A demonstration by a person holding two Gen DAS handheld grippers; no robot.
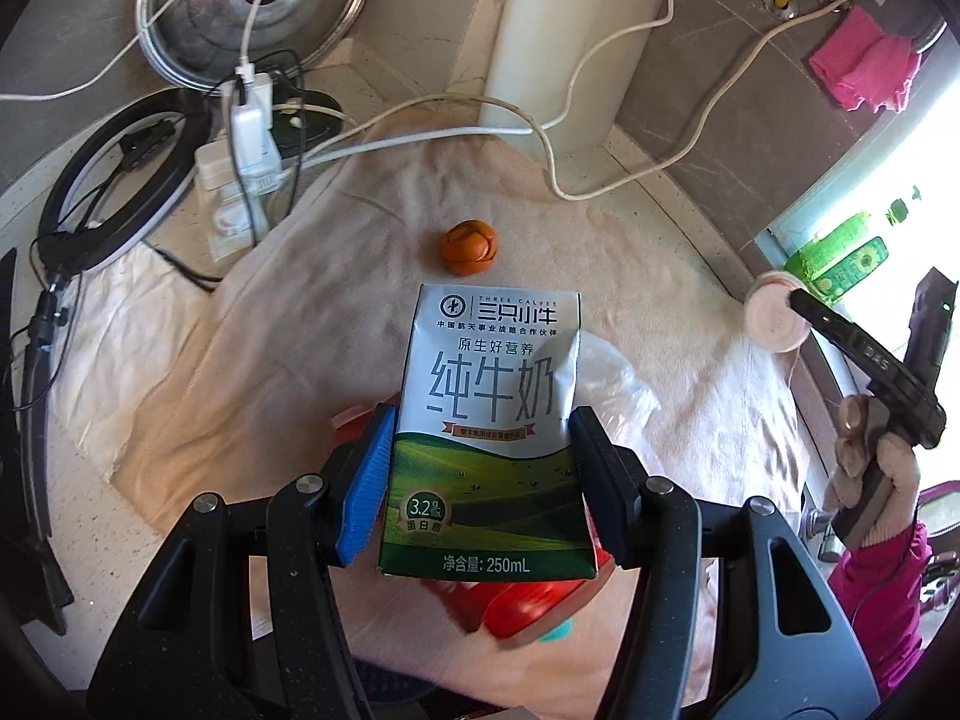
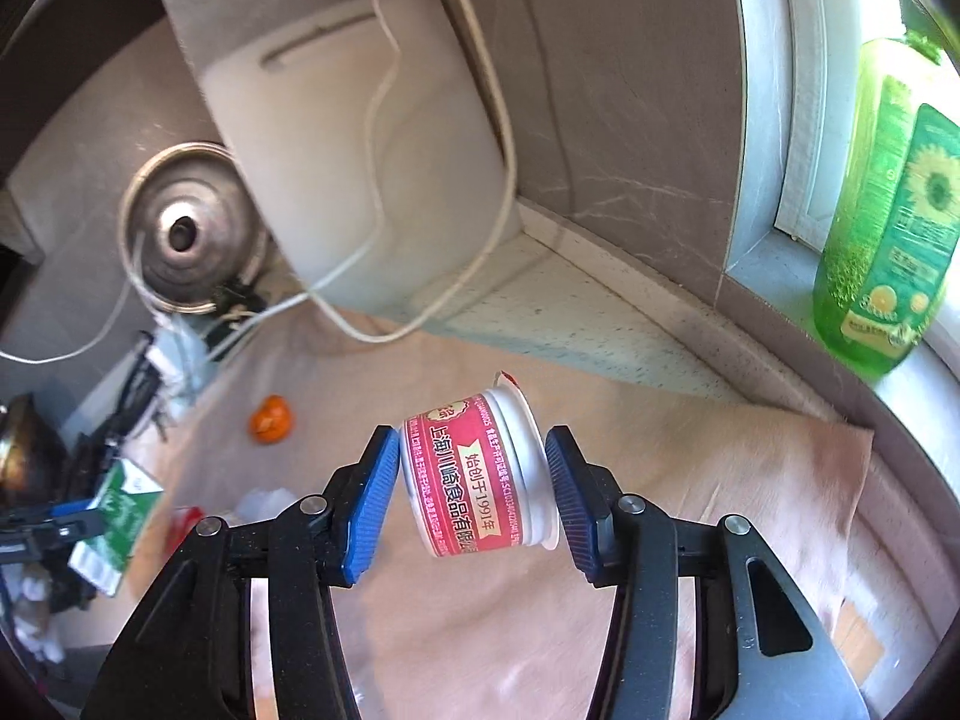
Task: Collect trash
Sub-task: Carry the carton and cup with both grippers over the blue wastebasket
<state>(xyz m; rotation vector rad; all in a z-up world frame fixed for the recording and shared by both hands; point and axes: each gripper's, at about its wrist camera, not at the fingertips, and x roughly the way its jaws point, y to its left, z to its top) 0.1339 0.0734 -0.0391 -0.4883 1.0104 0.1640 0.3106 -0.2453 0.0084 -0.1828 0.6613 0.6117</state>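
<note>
**Carton and cup lifted over a cluttered counter**

The left gripper is clamped on a milk carton, its pads pressed to the carton's two sides, and holds it upright above a beige cloth spread on the counter. The carton's top corner is dented. The right gripper grips a small red-labelled cup lying on its side between the blue pads, its white rim toward the right pad; whether anything is inside cannot be told. In the left wrist view the same cup shows from its base end at the right edge, held clear of the cloth, with the gloved hand on the right gripper's handle.

On the cloth beyond the carton lies a lump of orange peel, well apart from both grippers. Under the carton sit a clear plastic bag and something red, partly hidden by the carton.

White cables trail across the far edge of the cloth. A power strip with a charger plugged in sits at the cloth's left corner, beside a black ring light. A steel lid leans against the wall in the corner, and a white cutting board stands upright next to it. A pink rag hangs at the upper right. A green bottle stands on the window ledge to the right.
</note>
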